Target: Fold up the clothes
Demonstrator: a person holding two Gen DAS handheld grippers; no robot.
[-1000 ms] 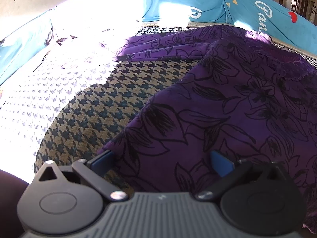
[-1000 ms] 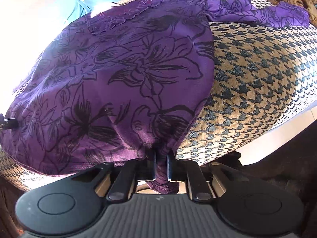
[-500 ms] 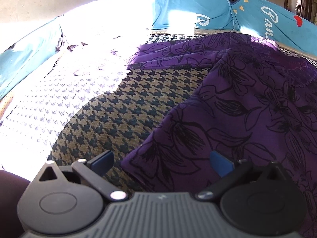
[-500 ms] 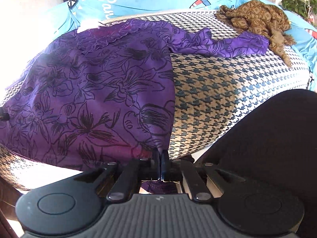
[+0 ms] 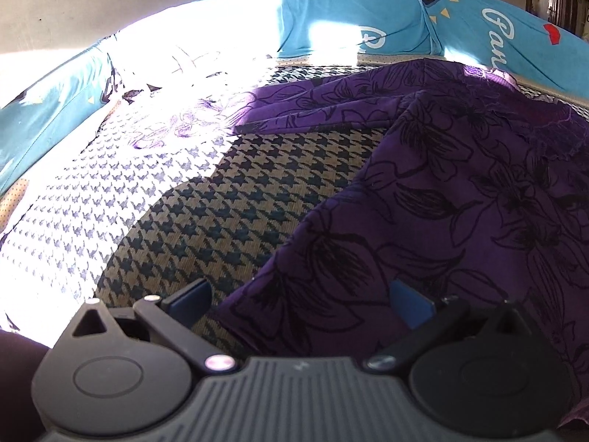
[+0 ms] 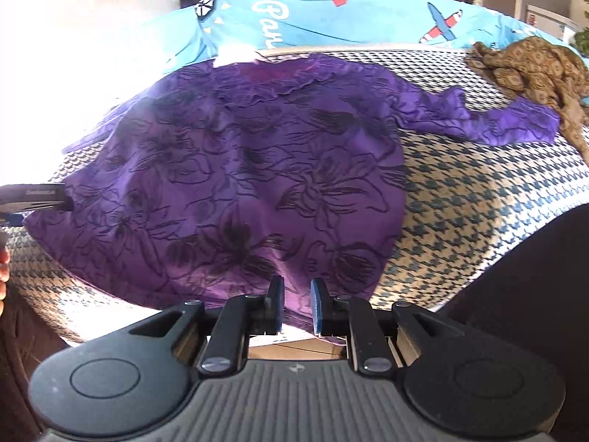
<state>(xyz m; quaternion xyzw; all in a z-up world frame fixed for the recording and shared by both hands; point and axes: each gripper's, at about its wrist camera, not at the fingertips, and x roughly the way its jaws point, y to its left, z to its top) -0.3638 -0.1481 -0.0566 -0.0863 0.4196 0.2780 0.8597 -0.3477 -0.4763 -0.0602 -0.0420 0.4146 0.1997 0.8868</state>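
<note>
A purple top with black flower outlines (image 6: 257, 169) lies spread flat on a houndstooth cushion (image 6: 478, 199), neckline at the far side, one sleeve (image 6: 478, 121) stretched to the right. My right gripper (image 6: 296, 304) is at the front hem, its jaws a small gap apart with the cloth lying between them, not pinched. In the left wrist view the same top (image 5: 460, 202) fills the right side. My left gripper (image 5: 300, 296) is open wide over the top's lower left corner. The left gripper also shows at the left edge of the right wrist view (image 6: 36, 197).
A crumpled brown patterned garment (image 6: 533, 70) lies at the cushion's far right, touching the purple sleeve's end. Blue printed cushions (image 5: 368, 25) line the back. Bright sunlight washes out the left part of the cushion (image 5: 92, 184). A dark shape (image 6: 545, 294) stands at the right front.
My right gripper, shut on the hem before, has opened a little and the hem has settled on the cushion. The top lies flatter. My left gripper stayed open over the corner.
</note>
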